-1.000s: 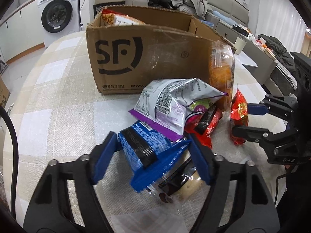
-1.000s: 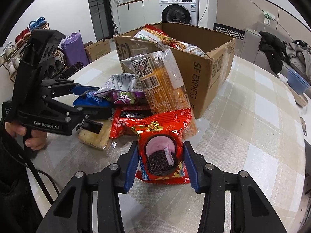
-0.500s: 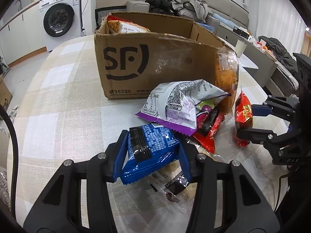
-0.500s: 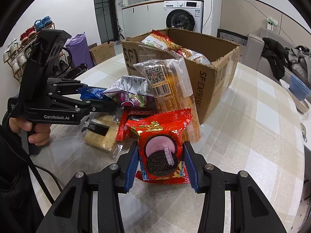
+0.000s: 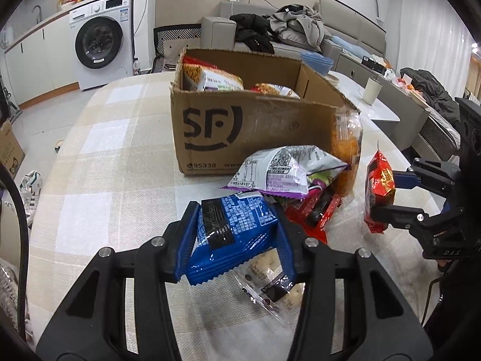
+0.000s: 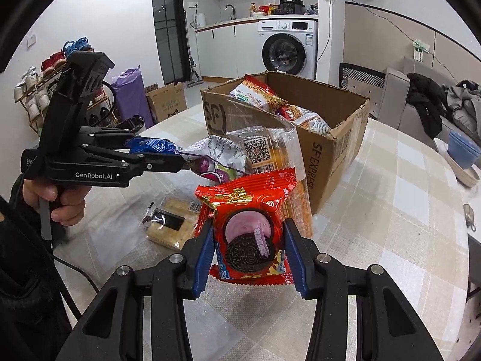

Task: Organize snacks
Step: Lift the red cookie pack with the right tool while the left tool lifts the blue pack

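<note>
My left gripper (image 5: 236, 240) is shut on a blue snack packet (image 5: 231, 234), held a little above the table. My right gripper (image 6: 248, 248) is shut on a red cookie packet (image 6: 249, 225), also seen at the right as red cookie packet (image 5: 379, 191). Behind them stands an open cardboard box (image 5: 255, 129) with noodle packs (image 5: 210, 79) inside. In front of it lie a silver-purple bag (image 5: 282, 171), a red wrapper (image 5: 315, 210), a clear cracker pack (image 5: 270, 282) and an orange biscuit sleeve (image 5: 347, 147) leaning on the box.
The checked tablecloth (image 5: 99, 162) covers a round table. A cup (image 5: 371, 90) and blue bowls (image 6: 463, 150) sit at the far side. A washing machine (image 5: 102, 48), a sofa with clothes (image 5: 297, 27) and a shoe rack (image 6: 39, 90) stand beyond the table.
My left gripper closed on the blue packet and lifted it off the table. The right gripper kept its hold on the red packet and tilted slightly.
</note>
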